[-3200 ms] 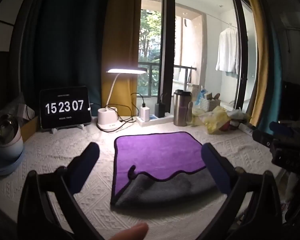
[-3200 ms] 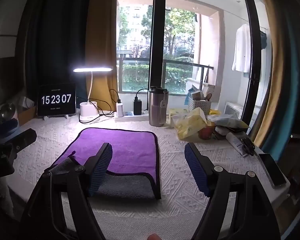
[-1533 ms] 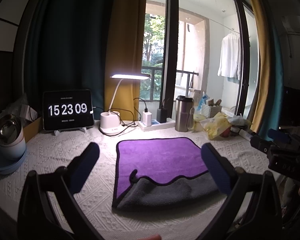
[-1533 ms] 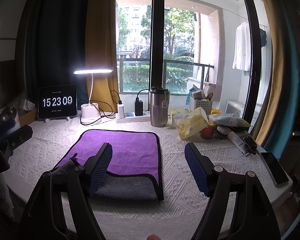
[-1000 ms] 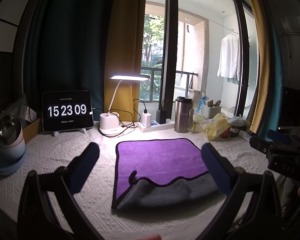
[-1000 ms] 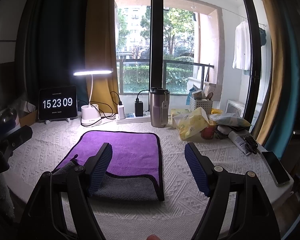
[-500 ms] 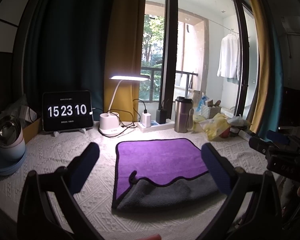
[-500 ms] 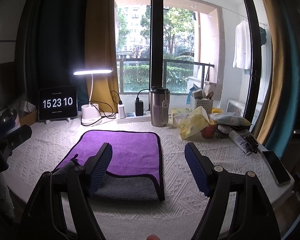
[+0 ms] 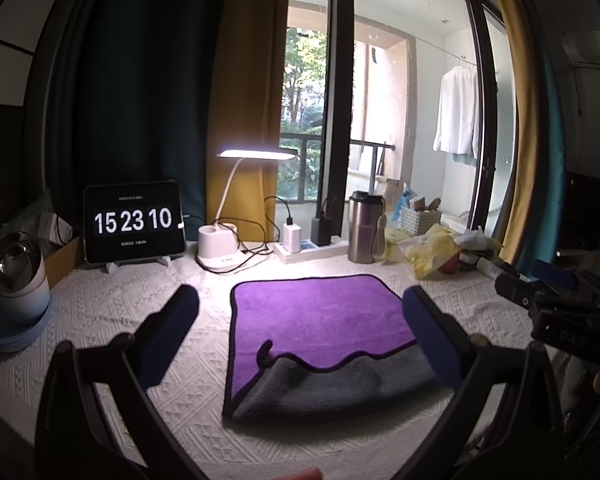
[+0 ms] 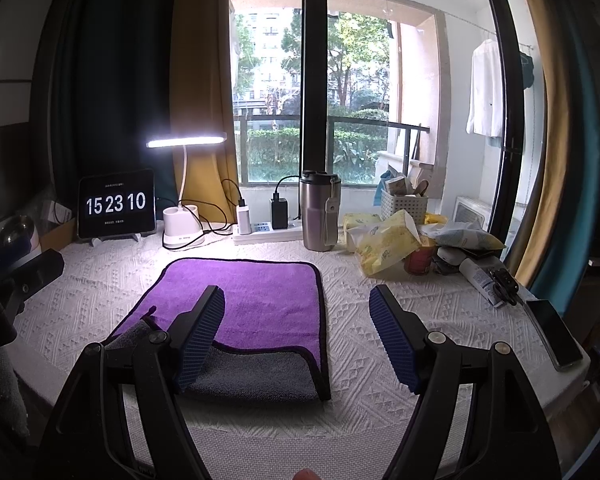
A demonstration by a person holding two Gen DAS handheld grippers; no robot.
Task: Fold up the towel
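One purple microfibre towel with grey underside (image 9: 320, 316) lies on the white-covered desk (image 9: 100, 320), centre frame. Two tools: the left tool (image 9: 300, 334) and the right tool (image 10: 298, 334) hover above its near edge, both spread wide, gripping nothing.

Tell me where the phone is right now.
The phone shows only in the right wrist view, lying flat near the table's right edge, just beyond the white tube and well right of the purple towel.
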